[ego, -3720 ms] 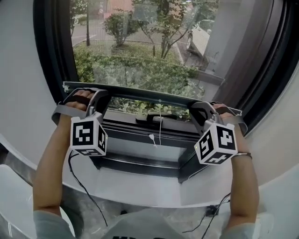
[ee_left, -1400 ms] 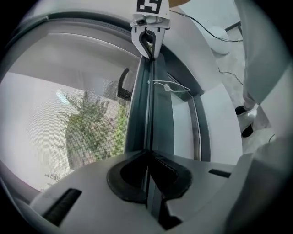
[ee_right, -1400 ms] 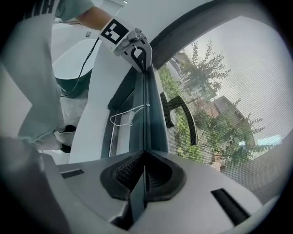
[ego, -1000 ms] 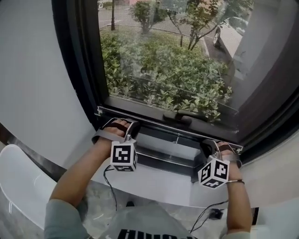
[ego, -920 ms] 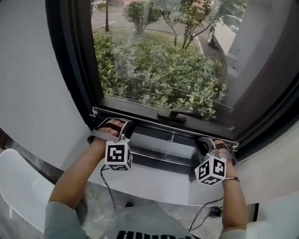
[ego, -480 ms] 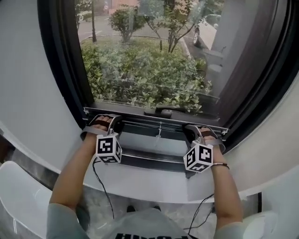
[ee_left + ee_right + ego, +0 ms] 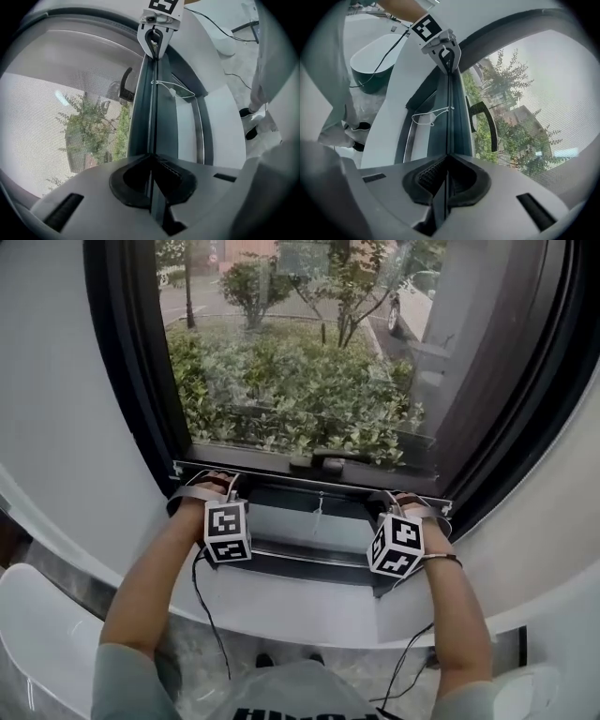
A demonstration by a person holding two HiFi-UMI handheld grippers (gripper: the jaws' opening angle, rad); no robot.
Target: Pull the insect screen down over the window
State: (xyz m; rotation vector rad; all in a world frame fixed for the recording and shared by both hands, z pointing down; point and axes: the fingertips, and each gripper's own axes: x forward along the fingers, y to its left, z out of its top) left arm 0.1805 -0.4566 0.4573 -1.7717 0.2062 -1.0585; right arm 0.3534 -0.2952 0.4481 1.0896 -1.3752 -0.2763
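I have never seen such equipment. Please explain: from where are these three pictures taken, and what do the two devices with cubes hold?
A person at a window holds two hand tools, called grippers; the cubes are part of them. One picture comes from a camera on the person's head, the other two from cameras on the grippers. The left gripper, whose jaws have just been closing, and the right gripper both clamp the insect screen's bottom bar, near the sill.

Outside I see dense green shrubs [image 7: 309, 390], with thin trees [image 7: 347, 277] behind them and a pale car [image 7: 412, 301] parked at upper right. Indoors, a white bathtub [image 7: 37, 643] sits lower left on the grey marbled floor [image 7: 178, 667].
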